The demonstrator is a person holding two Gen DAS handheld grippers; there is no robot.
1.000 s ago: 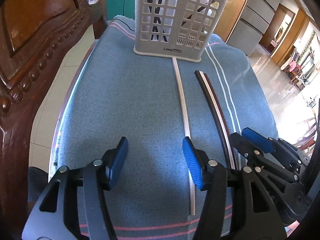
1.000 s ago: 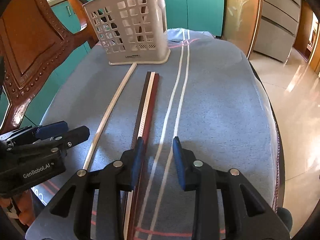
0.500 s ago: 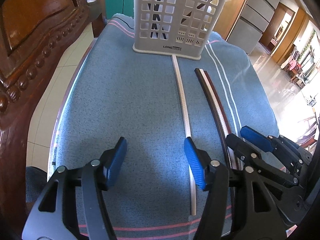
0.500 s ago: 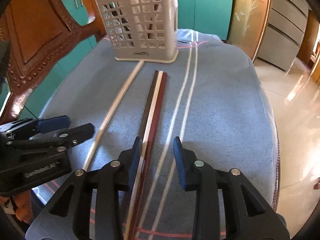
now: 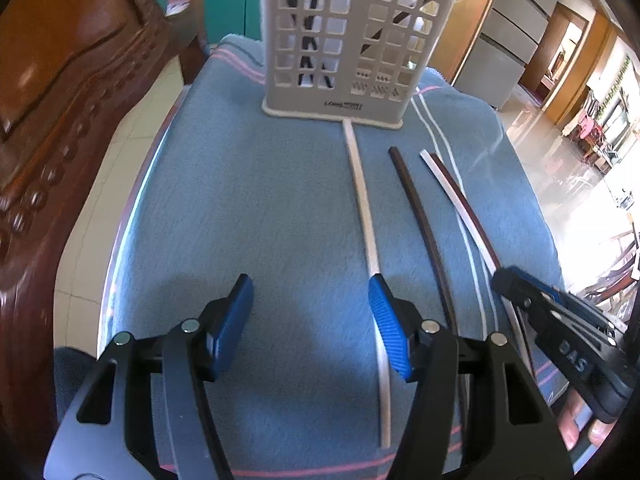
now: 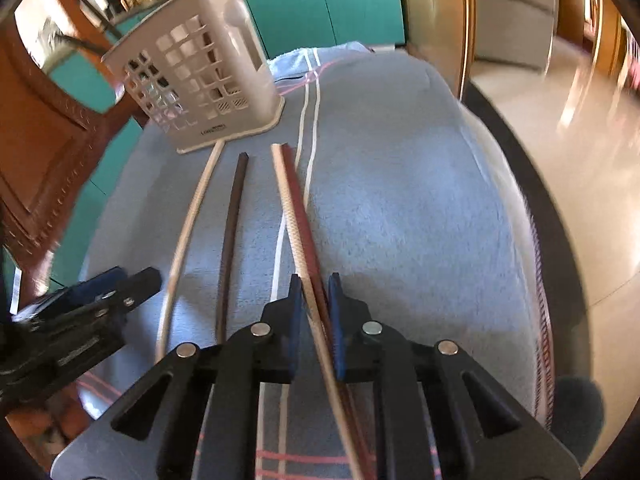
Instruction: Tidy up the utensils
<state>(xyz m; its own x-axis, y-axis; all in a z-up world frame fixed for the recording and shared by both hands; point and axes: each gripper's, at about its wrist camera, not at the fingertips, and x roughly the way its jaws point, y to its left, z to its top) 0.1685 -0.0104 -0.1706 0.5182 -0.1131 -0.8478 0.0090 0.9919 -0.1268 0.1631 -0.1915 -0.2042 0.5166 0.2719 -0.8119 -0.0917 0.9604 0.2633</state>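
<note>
We are clamping our right gripper (image 6: pixel 314 312) on a pair of long chopsticks, one cream (image 6: pixel 294 232) and one dark red (image 6: pixel 302 216), their tips aimed at twelve o'clock, ready for the white perforated plastic utensil basket (image 6: pixel 200 80) at eleven o'clock. Our left gripper (image 5: pixel 310 320), jaws spread and empty, is waiting beside a single cream chopstick (image 5: pixel 366 208). A dark brown chopstick (image 5: pixel 420 212) is lying on the blue towel (image 5: pixel 240 200), at one o'clock.

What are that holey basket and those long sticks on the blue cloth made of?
Basket: moulded plastic by the look, matte off-white, square cut-outs. Pale stick: possibly plastic or bamboo, textured. Dark stick: maybe lacquered wood, slight sheen. Cloth: fuzzy terry-like fabric.
</note>
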